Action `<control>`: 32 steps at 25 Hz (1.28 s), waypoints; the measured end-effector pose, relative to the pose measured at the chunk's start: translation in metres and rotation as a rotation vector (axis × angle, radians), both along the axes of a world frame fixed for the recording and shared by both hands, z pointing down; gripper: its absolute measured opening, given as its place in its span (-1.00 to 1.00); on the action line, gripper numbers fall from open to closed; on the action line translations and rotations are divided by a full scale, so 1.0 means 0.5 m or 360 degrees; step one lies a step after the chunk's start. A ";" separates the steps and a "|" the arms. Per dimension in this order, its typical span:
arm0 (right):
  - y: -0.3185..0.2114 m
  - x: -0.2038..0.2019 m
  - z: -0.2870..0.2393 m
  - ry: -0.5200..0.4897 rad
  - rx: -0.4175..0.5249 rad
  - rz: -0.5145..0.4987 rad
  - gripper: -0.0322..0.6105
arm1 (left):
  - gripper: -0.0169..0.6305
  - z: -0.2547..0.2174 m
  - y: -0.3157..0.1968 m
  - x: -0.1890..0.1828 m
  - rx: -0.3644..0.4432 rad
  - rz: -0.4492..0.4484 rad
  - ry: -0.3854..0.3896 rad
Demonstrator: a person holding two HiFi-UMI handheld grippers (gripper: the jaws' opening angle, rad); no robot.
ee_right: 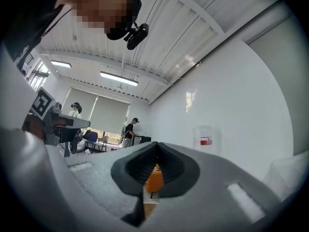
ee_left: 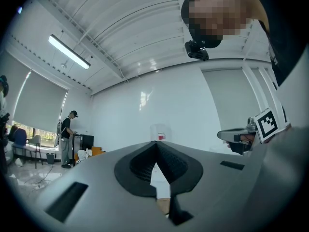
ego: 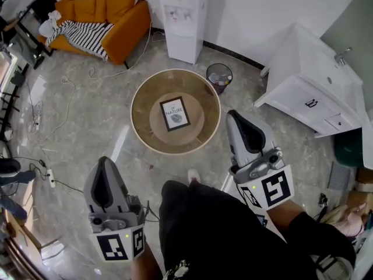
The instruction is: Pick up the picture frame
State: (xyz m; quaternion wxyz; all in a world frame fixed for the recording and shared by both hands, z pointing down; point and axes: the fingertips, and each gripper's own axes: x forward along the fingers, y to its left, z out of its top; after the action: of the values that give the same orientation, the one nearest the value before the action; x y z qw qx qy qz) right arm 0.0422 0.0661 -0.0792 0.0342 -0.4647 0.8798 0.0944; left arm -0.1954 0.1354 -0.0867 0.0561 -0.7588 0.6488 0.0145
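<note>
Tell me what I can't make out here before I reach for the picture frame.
Picture frame: in neither gripper view; the left tool and right tool fill the lower picture.
Frame's back: head view shows only its front.
Its smaller print: too small, head view.
Round table legs: hidden under its top.

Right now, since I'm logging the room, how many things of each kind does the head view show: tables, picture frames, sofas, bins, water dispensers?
Round table: 1
Picture frame: 1
Sofa: 1
Waste bin: 1
Water dispenser: 1
Total: 5
</note>
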 end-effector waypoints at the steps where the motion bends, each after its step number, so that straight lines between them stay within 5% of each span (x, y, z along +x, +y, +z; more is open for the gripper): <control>1: -0.006 -0.003 0.003 -0.0001 -0.0007 -0.0001 -0.91 | -0.91 0.000 -0.005 -0.003 -0.0003 -0.0002 -0.0006; 12: -0.088 -0.001 0.016 0.0010 -0.0052 0.0059 -0.91 | -0.91 -0.002 -0.117 0.011 -0.0005 0.0100 -0.0035; 32: -0.278 -0.134 -0.005 -0.0028 -0.0046 0.0074 -0.91 | -0.91 -0.034 -0.314 -0.109 0.0019 0.0117 -0.0071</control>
State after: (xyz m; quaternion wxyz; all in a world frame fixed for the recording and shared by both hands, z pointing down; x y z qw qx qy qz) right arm -0.0247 -0.0727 -0.0815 0.0331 -0.4862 0.8697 0.0784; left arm -0.2498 -0.0216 -0.1037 0.0746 -0.7818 0.6190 0.0034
